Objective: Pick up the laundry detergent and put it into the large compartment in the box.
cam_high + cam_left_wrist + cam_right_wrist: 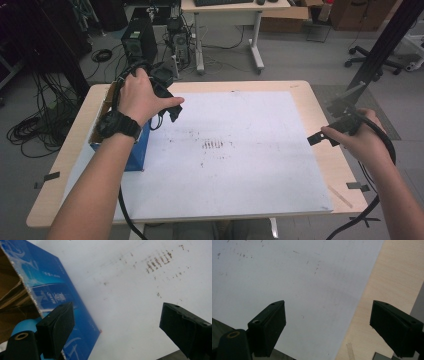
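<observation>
Left gripper hovers by blue box, right gripper idle at table edge.
High view: box at white sheet's left edge. Left gripper view: fingers wide, empty; descending askew could clip box wall. Right gripper view: fingers wide, empty.

Person: 2 bare forearms, no sleeves. 1 black wristwatch with a chunky case and a ribbed strap, worn on the left wrist.

Left hand-held gripper: black body, 2 black wedge-shaped jaws with small screw holes in their faces; a brass-coloured eyelet in a rounded black lug beside 1 jaw; a light-blue part behind it; 1 black cable.

Right hand-held gripper: black, 2 matching jaws with screw holes, the same brass-coloured eyelet, 1 thick black cable looping past the wrist.
</observation>
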A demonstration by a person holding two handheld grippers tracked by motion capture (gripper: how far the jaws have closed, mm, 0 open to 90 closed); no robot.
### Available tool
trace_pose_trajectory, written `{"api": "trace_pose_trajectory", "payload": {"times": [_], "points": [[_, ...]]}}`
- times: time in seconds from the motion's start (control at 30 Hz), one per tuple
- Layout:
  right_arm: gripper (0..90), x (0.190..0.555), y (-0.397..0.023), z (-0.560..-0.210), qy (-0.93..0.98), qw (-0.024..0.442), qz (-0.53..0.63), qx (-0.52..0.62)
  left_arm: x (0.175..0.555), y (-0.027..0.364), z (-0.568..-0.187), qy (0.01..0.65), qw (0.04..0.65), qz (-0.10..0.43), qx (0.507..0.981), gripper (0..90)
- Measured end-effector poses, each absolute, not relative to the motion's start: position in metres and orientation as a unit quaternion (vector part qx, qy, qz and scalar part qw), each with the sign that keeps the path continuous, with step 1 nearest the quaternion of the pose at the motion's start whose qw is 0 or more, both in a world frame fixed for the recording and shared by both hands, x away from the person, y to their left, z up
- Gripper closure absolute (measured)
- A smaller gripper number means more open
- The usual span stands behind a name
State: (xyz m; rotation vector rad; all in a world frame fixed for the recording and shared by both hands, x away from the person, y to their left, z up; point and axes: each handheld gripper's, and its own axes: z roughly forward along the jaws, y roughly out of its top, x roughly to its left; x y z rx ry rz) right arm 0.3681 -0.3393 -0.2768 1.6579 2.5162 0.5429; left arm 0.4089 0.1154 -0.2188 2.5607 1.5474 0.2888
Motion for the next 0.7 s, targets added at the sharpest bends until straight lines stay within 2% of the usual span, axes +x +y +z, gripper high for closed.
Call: {"api": "trace_pose_trajectory", "payload": {"times": [0.7], "points": [[13.2, 0.367, -0.341, -0.278, 0.822, 0.039, 0.176, 0.54, 0.41, 0.086, -0.236, 0.487, 0.058, 0.085, 0.868, 13.1]]}}
